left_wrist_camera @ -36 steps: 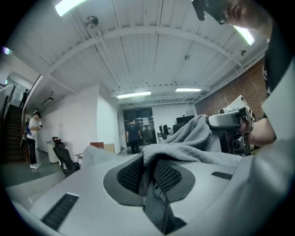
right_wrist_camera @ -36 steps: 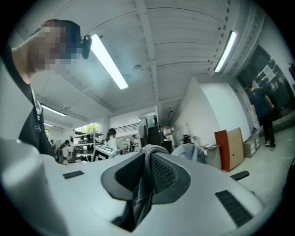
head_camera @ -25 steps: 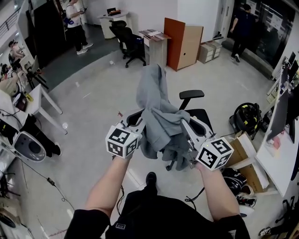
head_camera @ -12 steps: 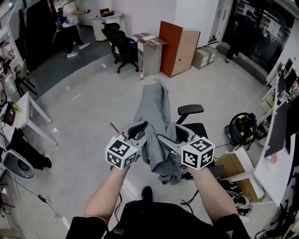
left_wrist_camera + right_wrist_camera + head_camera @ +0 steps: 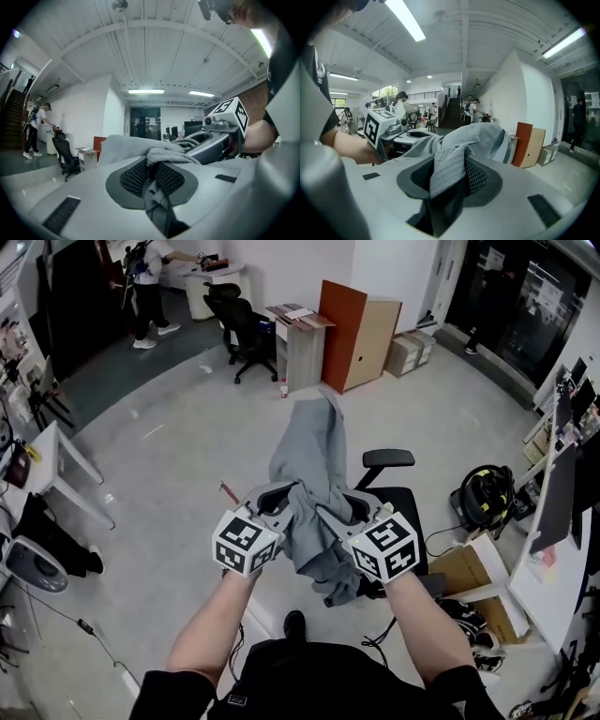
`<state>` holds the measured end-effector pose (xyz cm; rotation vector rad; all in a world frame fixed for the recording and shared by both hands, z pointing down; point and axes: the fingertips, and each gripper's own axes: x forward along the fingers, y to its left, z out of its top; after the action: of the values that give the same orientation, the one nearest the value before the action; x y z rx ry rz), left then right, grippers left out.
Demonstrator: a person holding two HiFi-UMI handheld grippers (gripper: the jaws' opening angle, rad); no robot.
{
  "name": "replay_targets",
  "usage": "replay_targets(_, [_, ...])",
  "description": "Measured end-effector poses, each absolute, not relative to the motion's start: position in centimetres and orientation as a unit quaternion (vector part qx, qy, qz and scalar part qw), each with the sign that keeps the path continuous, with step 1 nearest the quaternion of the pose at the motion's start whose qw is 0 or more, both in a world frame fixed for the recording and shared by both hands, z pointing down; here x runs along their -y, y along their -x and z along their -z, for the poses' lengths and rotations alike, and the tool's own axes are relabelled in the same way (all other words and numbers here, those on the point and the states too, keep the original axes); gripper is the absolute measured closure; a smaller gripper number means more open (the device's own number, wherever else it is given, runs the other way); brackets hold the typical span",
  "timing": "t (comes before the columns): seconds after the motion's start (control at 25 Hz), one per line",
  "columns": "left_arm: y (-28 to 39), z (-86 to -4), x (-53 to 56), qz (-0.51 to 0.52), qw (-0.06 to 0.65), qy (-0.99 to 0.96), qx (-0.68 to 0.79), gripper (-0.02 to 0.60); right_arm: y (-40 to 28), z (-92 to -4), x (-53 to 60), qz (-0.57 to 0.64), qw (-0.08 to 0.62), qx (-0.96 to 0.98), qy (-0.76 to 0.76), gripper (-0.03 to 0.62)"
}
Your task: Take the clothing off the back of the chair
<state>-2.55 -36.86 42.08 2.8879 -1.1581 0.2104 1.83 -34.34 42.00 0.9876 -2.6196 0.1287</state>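
A grey garment (image 5: 309,451) hangs bunched in the air over a black office chair (image 5: 405,512), between my two grippers. The left gripper (image 5: 281,506) holds its left side; a fold of cloth (image 5: 161,157) is pinched between its pads as the jaws close. From the right, my other gripper (image 5: 330,518) bites into the same bundle, its jaws closing on a thick ribbed fold (image 5: 447,168) that fills the gap. In the left gripper view the right gripper (image 5: 220,131) shows close by. The left gripper (image 5: 389,129) likewise shows in the right gripper view. The garment hides the chair's back.
A black bag (image 5: 487,486) and cardboard boxes (image 5: 473,559) lie right of the chair. An orange cabinet (image 5: 361,324) and another black chair (image 5: 239,324) stand farther back. A white table (image 5: 66,451) is at the left. A person (image 5: 145,287) stands at the far left.
The right gripper has moved left, close to the left one, and taken a new bite of the garment. The cloth now hangs gathered between them.
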Motion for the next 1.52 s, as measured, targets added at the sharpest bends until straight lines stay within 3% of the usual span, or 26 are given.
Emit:
replay_targets(0.08, [2.1, -41.2, 35.2, -0.064, -0.001, -0.930, 0.361, 0.543, -2.7, -41.1, 33.2, -0.059, 0.144, 0.923, -0.352, 0.458])
replay_targets(0.16, [1.2, -40.2, 32.9, -0.059, -0.016, -0.936, 0.345, 0.546, -3.3, -40.4, 31.1, -0.088, 0.112, 0.931, -0.338, 0.539])
replay_targets(0.68, [-8.2, -36.7, 15.8, -0.040, -0.053, -0.960, 0.271, 0.538, -10.8, -36.7, 11.1, -0.174, -0.066, 0.944, -0.273, 0.543])
replay_targets(1.16, [-20.0, -33.6, 5.8, -0.024, -0.049, -0.991, 0.123, 0.543, -23.5, -33.3, 0.7, -0.143, -0.128, 0.883, -0.429, 0.543])
replay_targets(1.52, [-19.5, -36.6, 1.1, -0.061, -0.063, -0.996, 0.027, 0.546, -25.9, -35.9, -2.1, -0.109, -0.091, 0.823, -0.551, 0.542])
